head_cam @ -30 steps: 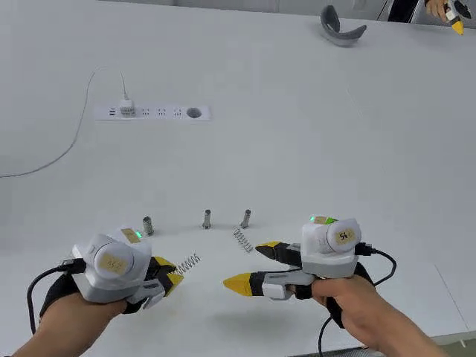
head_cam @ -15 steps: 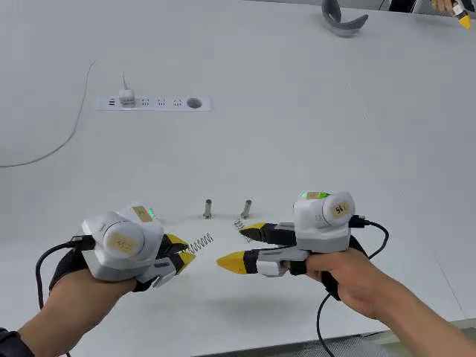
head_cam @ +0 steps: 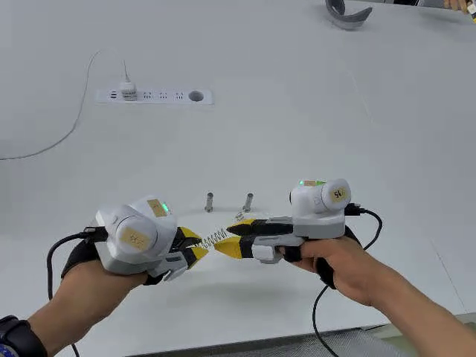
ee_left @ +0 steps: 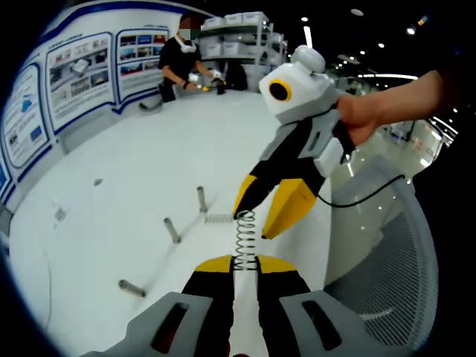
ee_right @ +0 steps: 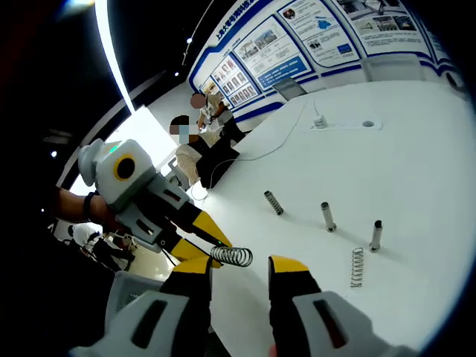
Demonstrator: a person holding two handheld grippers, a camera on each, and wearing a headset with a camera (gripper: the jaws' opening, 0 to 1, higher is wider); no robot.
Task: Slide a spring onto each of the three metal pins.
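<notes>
Yellow-tipped left tongs (ee_left: 245, 262) are pressed together on one end of a spring (ee_left: 244, 236). It juts out from them in mid-air at the lower middle of the head view, above the white table (head_cam: 312, 119). The right tongs (ee_right: 242, 262) are spread, with a tip on either side of the spring's free end. In the right gripper view the coil sits close against the left-hand jaw and apart from the other. I take this for a hand-over, or a steadying of the spring before it goes onto a pin.

To do it well, the right tongs should first be centred so that both tips meet the coil together. They should then close lightly near the very end, since so thin a spring would likely bend or shoot out sideways if squeezed hard or off-centre. The left tongs ought not to let go until the other grip is sure.

A bare pin (head_cam: 209, 201) and a second bare pin (head_cam: 248, 201) stand upright just above the tongs in the head view. A third pin (ee_right: 274, 202), at the middle of the right gripper view, already carries a spring, so I judge one of three done. A loose spring (ee_right: 356, 266) lies flat on the table at the lower right of that view.

For the threading, the spring's open end should be lined up along the pin and lowered straight. Holding it near the leading end should curb wobble.
</notes>
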